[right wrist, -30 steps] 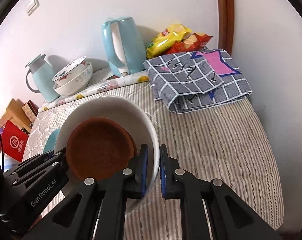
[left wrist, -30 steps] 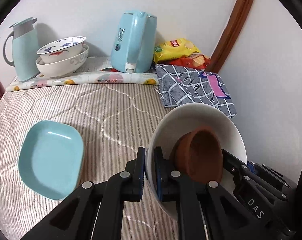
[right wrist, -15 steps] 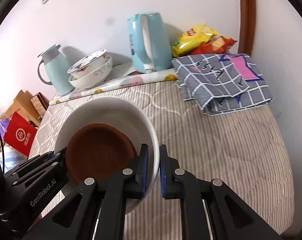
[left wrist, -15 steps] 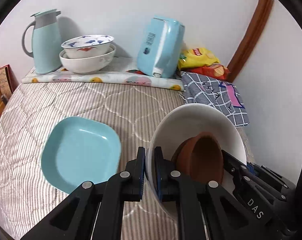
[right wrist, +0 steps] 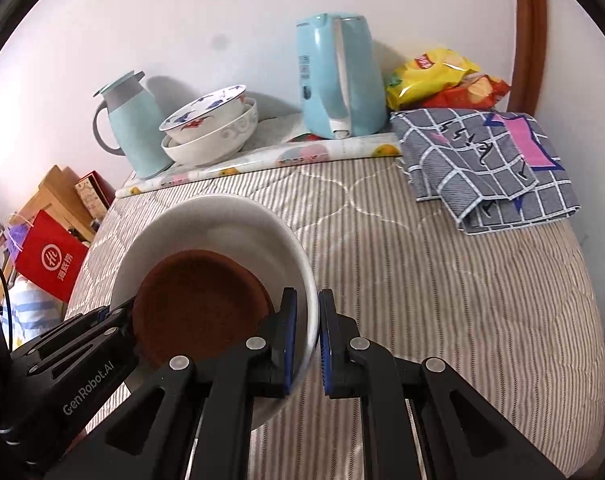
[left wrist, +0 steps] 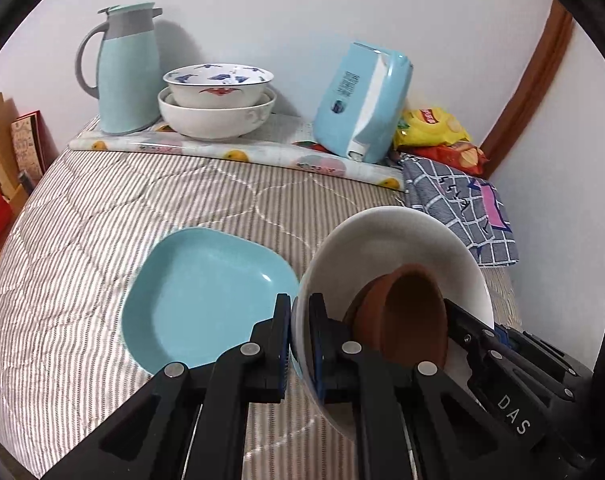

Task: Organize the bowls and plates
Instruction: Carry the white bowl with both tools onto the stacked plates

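A bed-like surface covered in a grey-and-white striped quilt (left wrist: 82,232) fills both views, set against a white wall with a brown wooden door frame (left wrist: 530,80) at 2 o'clock. The left gripper (left wrist: 300,320) and right gripper (right wrist: 304,320) each pinch opposite rims of a large white bowl (left wrist: 386,232), raised above the quilt, with a small brown bowl (left wrist: 410,312) inside it. A light blue square plate (left wrist: 206,296) lies on the quilt at 9 o'clock of the bowl. Along the wall, at 12 o'clock, stand a blue thermos jug (left wrist: 126,68), two stacked patterned bowls (left wrist: 218,100), a blue electric kettle (left wrist: 362,100), chip bags (left wrist: 434,128) and a folded checked cloth (left wrist: 462,200).
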The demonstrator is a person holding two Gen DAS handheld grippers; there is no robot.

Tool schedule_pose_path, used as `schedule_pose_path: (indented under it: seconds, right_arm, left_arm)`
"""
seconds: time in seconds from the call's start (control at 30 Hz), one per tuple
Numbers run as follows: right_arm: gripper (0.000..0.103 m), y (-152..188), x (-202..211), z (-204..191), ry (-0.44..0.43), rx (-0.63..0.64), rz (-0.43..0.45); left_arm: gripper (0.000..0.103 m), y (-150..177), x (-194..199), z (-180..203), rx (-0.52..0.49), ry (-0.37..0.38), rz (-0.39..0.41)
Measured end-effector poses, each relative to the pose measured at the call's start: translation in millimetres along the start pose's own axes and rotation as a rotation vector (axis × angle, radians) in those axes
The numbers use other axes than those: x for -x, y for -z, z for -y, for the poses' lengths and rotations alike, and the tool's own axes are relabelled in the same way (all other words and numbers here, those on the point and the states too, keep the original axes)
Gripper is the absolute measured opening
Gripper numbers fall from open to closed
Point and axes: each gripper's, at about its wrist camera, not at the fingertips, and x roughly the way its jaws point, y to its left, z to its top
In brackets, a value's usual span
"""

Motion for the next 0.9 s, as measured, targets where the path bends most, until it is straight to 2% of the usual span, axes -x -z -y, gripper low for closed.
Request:
schedule_pose_path:
  seconds: [0.53,0.9]
  right_arm:
    - [0.010,-7,-17,-36,-0.026,0.021,-0.009]
    - [0.010,-8,-38,-55,-0.030,0.034,-0.041]
  left_arm:
    - [0.010,-8,1,-37,0.025,-0.023,0.002]
    - [0.010,-9,-13,-62,0.059,-0.025,-0.021]
